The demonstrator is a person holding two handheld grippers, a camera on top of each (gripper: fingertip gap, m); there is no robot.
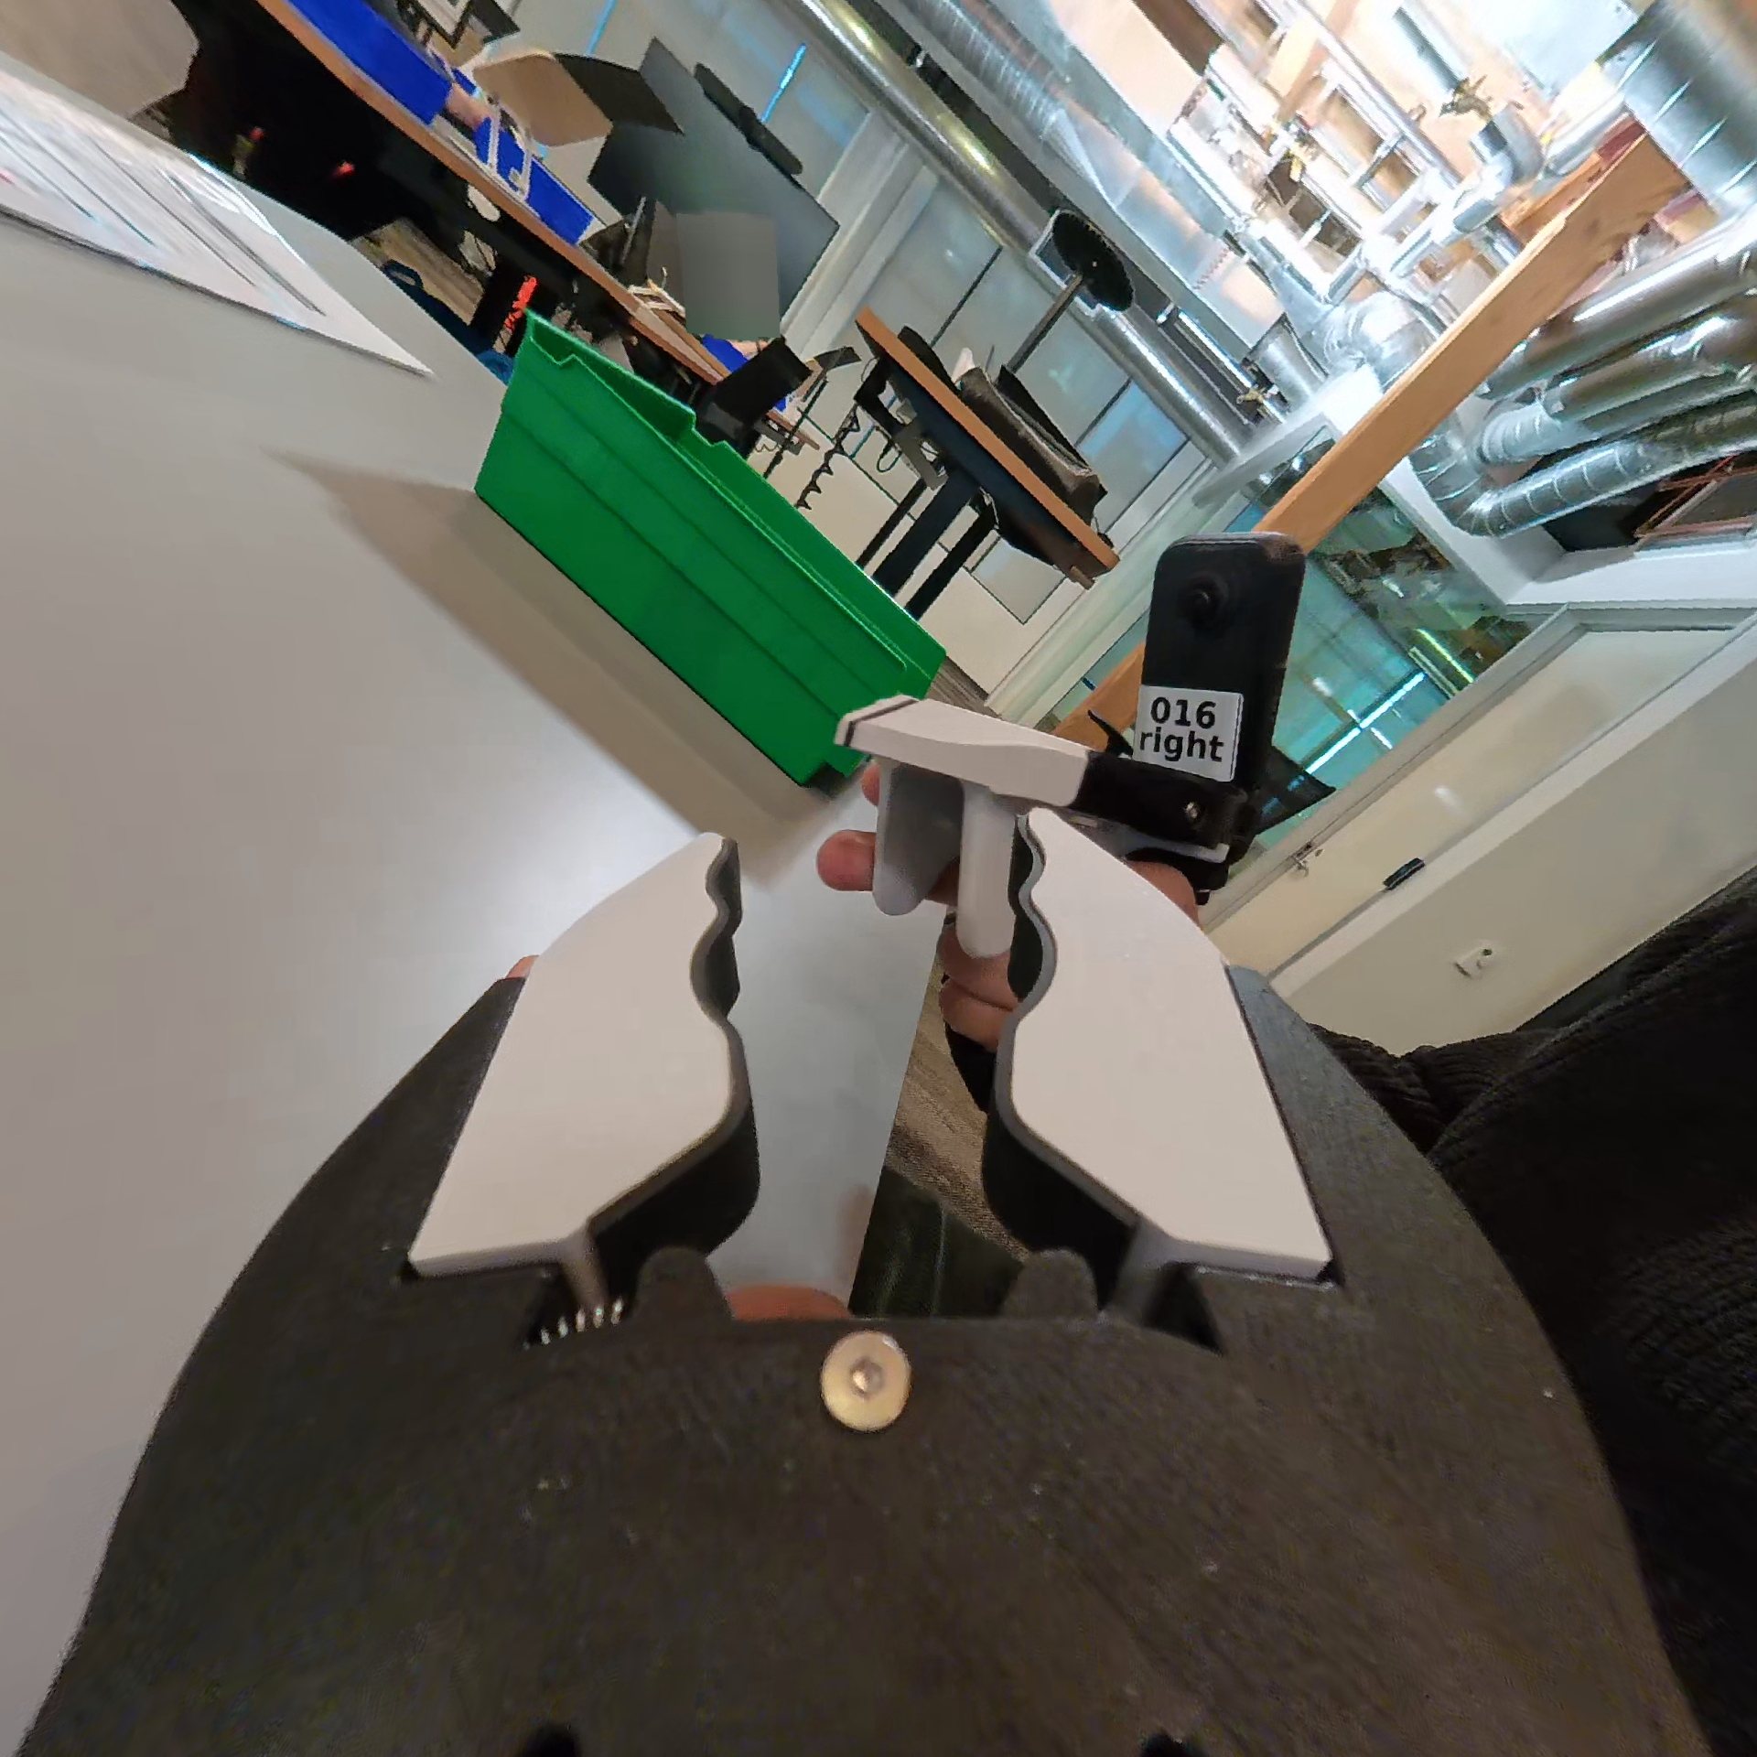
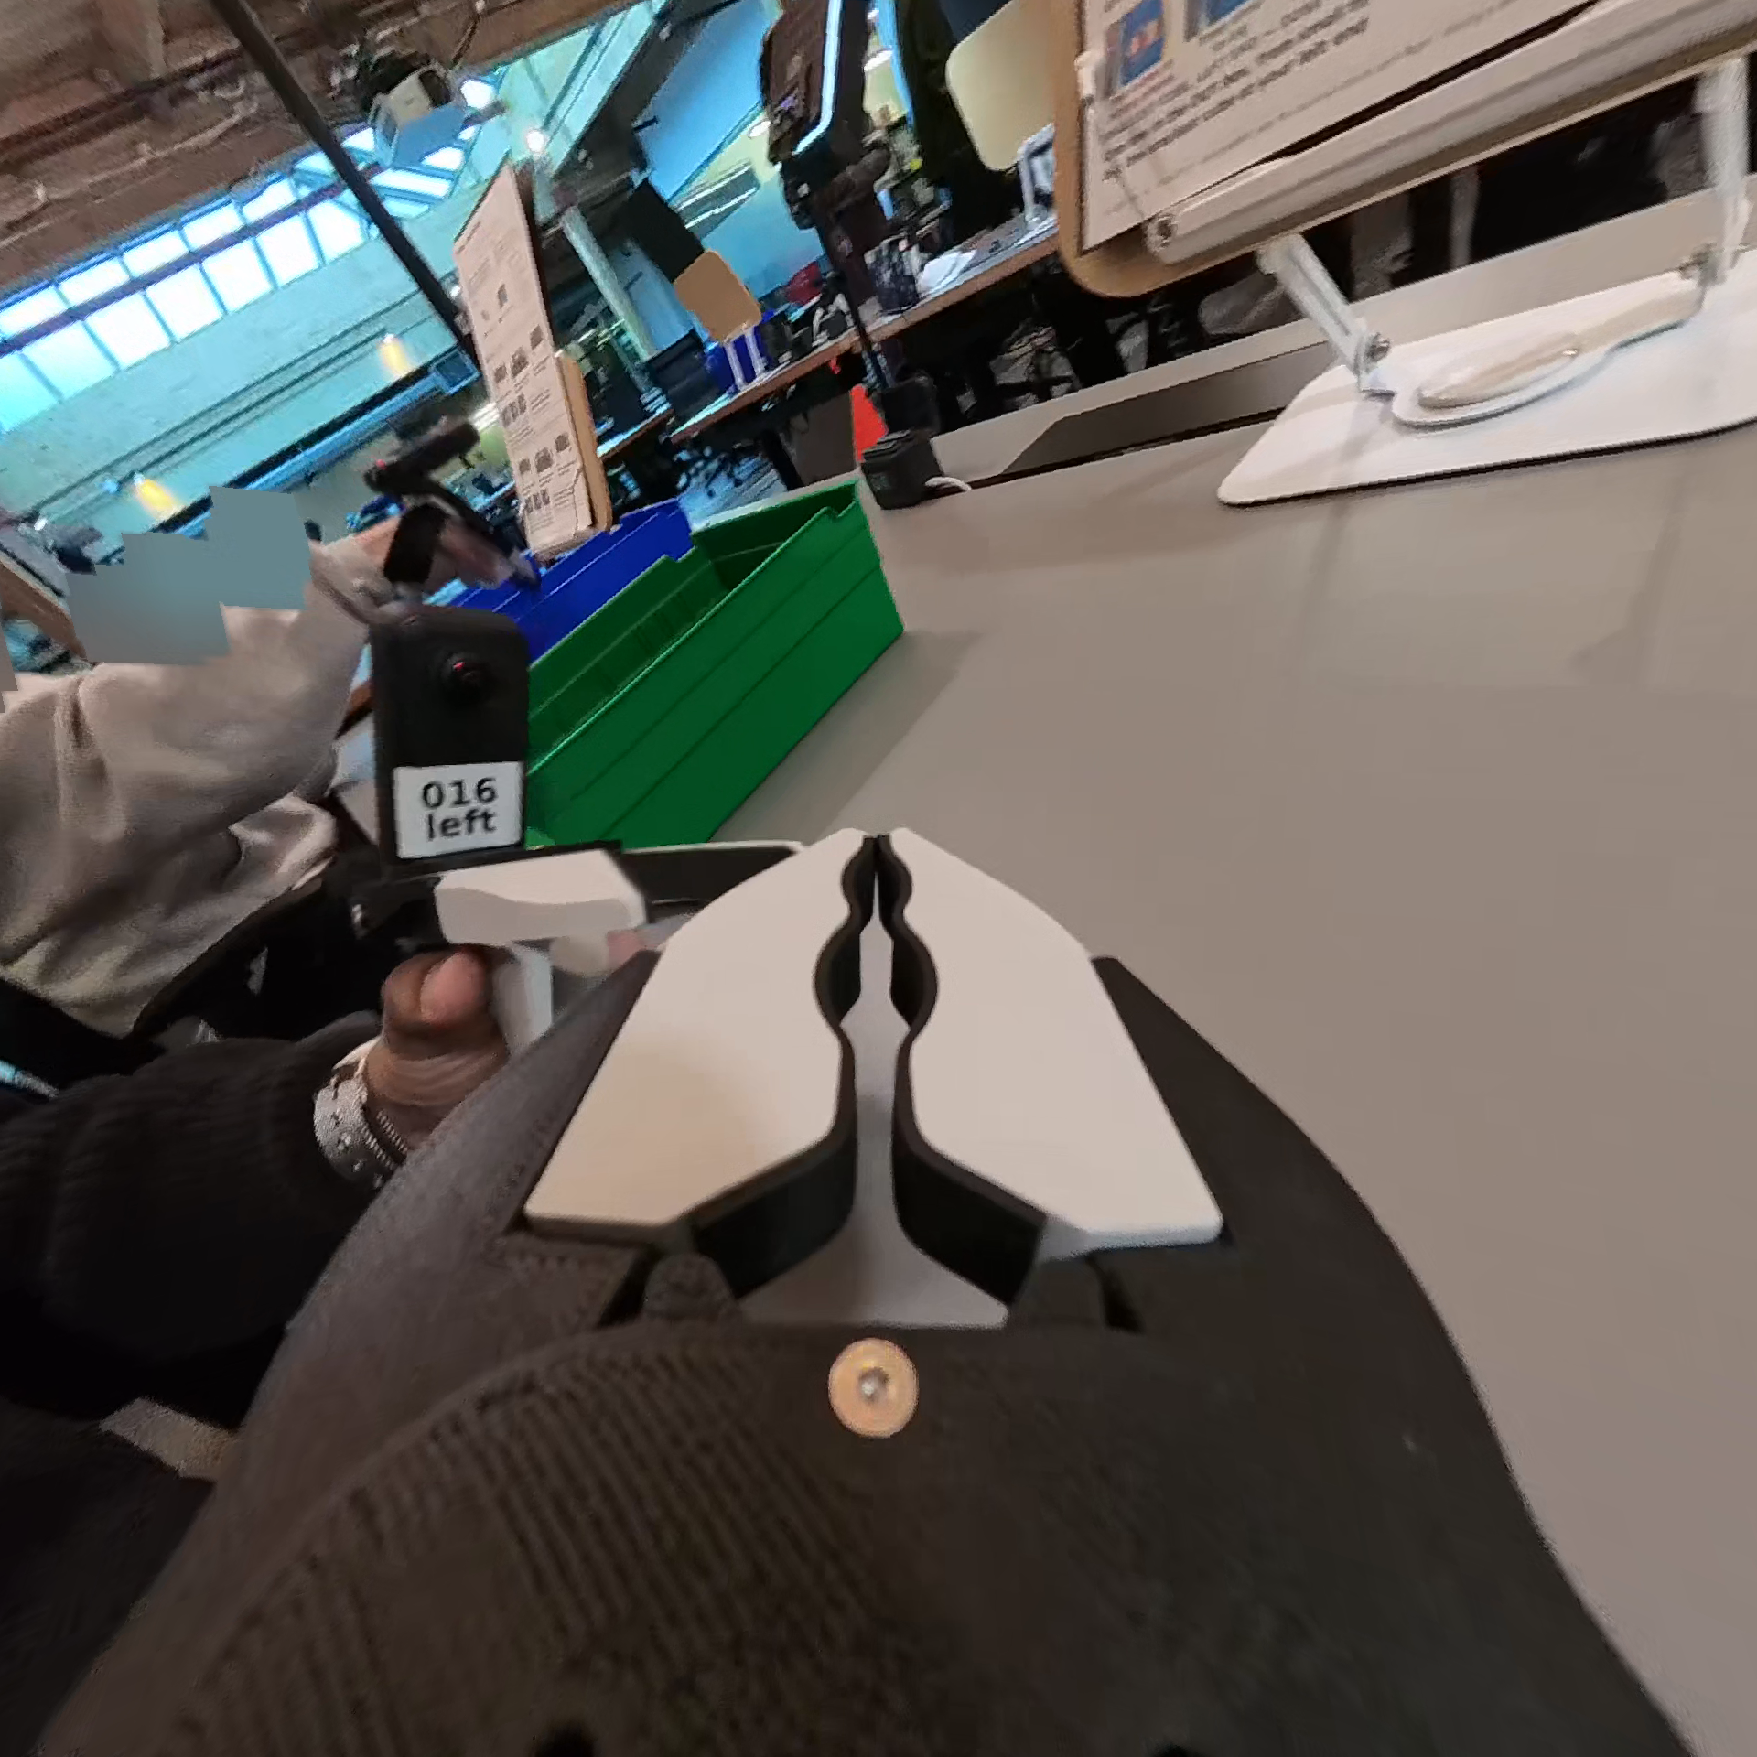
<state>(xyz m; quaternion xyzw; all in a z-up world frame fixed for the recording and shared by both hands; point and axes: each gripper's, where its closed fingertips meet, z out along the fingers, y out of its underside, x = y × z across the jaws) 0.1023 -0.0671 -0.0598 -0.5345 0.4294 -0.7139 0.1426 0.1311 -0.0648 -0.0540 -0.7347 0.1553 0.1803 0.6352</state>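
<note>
My left gripper (image 1: pixel 879 856) is open and empty, its jaws well apart, held at the near edge of a grey table (image 1: pixel 238 761). My right gripper (image 2: pixel 875 841) is shut with nothing between its fingers, low over the same table (image 2: pixel 1331 856). Each gripper shows in the other's view: the right one (image 1: pixel 960 751) with its black camera stands just beyond my left fingertips, and the left one (image 2: pixel 532 898) sits to the left of my right fingers, held by a hand (image 2: pixel 437 1017). A green bin (image 1: pixel 694 561) stands on the table ahead; it also shows in the right wrist view (image 2: pixel 723 666).
A blue bin (image 2: pixel 589 570) stands behind the green one. A white stand (image 2: pixel 1483 399) holding a printed board sits at the far right of the table. A sheet of paper (image 1: pixel 162 219) lies at the far left. A person in a light top (image 2: pixel 143 780) sits to the left.
</note>
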